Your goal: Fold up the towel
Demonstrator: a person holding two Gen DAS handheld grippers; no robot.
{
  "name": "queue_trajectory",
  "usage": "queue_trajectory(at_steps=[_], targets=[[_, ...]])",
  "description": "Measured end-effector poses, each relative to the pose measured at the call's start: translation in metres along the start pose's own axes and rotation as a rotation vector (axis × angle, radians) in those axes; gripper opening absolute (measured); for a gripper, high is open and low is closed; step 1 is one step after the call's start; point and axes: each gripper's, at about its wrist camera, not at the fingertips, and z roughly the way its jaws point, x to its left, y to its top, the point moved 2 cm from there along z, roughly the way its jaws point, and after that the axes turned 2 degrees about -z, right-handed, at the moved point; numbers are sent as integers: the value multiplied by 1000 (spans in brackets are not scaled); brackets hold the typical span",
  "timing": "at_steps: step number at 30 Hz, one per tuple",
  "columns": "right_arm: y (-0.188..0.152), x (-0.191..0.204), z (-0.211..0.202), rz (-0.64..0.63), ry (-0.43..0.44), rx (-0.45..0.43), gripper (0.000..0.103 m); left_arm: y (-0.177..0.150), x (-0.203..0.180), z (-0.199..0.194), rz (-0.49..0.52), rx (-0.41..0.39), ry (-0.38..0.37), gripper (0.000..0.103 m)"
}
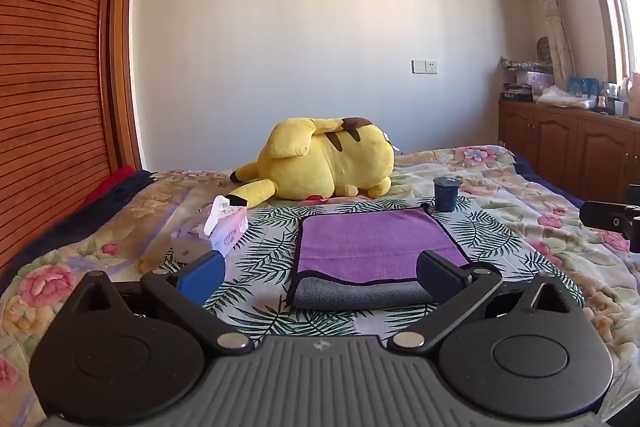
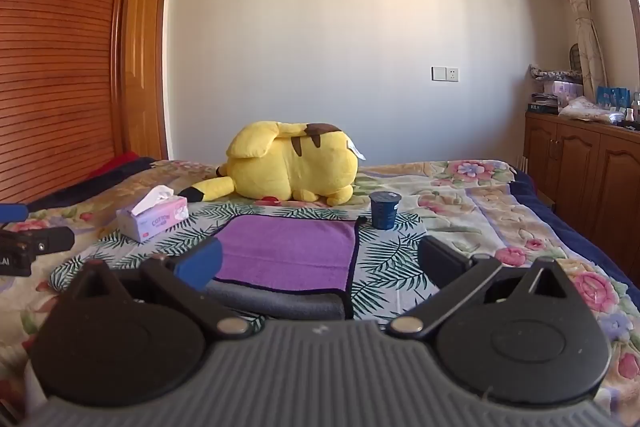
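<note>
Towel (image 1: pixel 376 247): purple face with dark piping, lying folded on the bed (image 1: pixel 540 195), its grey underside (image 1: pixel 360 293) showing as a rolled thickness along the near edge. It is sitting on the leaf-print cloth (image 1: pixel 264 251) in the middle of the floral bedspread.

Left gripper (image 1: pixel 320 277): jaws standing wide apart, gripping nothing, hovering just before the towel's near edge; blue pad (image 1: pixel 202 275) on one finger, black pad (image 1: pixel 438 275) on the other.

Right gripper (image 2: pixel 320 263): likewise spread open and empty, facing the towel's near right corner.

Left wrist view is showing a part of the other gripper at its right margin; right wrist view is showing a dark device part at its left margin, plus more of the wooden door (image 2: pixel 146 47).

Surroundings: yellow plush toy (image 1: pixel 324 159) lying beyond the towel; tissue box (image 1: pixel 224 231) to the left; dark blue cup (image 1: pixel 446 193) near the towel's far right corner, apart from it. Slatted wardrobe (image 1: pixel 48 87) standing left, wooden cabinets (image 1: pixel 568 135) right, white wall (image 1: pixel 312 27) behind.
</note>
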Motion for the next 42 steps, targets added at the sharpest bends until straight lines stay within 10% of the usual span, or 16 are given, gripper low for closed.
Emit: queue_trajectory(at_steps=[42], targets=[[1, -1, -1, -8, -3, -1, 103, 0, 0, 0, 7, -8, 3, 87]])
